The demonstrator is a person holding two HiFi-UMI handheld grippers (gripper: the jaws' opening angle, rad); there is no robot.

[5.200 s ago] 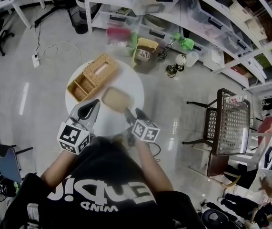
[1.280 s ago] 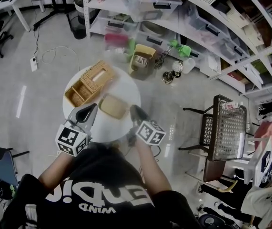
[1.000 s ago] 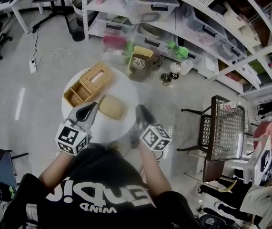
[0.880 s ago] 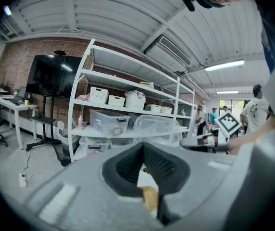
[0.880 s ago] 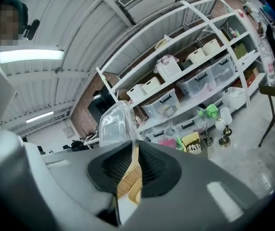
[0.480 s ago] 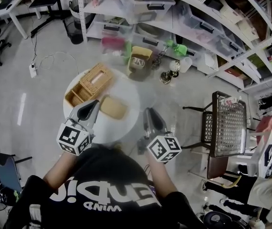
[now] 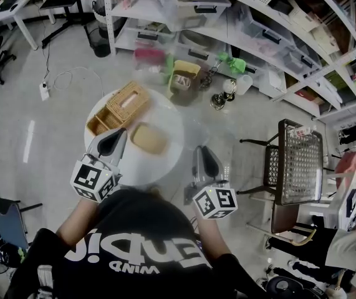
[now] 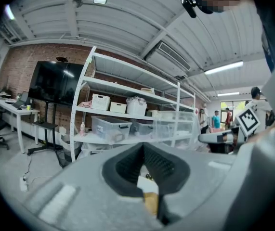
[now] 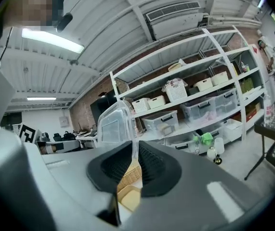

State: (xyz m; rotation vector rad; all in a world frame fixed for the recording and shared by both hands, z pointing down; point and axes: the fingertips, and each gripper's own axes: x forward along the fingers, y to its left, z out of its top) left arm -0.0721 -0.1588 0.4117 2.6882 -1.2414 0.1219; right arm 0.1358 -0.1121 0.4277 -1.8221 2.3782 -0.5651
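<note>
Nearest my chest, at about eleven o'clock, my left tongs (image 7: 116, 136) hover over the near part of the round white table (image 7: 165, 164). Their jaws are closed together with nothing between them. At about one o'clock my right tongs (image 7: 201, 153) sit just off the table's edge, above the pale grey floor (image 7: 59, 123). They are pinched tight on the thin edge of a clear rectangular plastic lid (image 9: 113, 125). The lid stands upright out of the jaws, rising toward twelve o'clock in the right gripper view. In the left gripper view the same lid shows over at three o'clock, well apart from my left jaws.

On the table a shallow tan rectangular plastic box (image 7: 149, 137) lies open. It is at three o'clock from my left tongs' tip and just beside it. From my right tongs and the lid it lies at roughly ten o'clock, near but apart.

Beyond, at twelve o'clock from the left tongs, a woven wicker organiser basket (image 7: 118, 108) sits at the table's far rim, close to the tan box. I cannot tell whether the two touch.

Farther off, a small yellow basket (image 7: 186, 73) stands on the floor before the white metal shelving (image 7: 227, 17). A black mesh chair (image 7: 302, 161) stands out at three o'clock.
</note>
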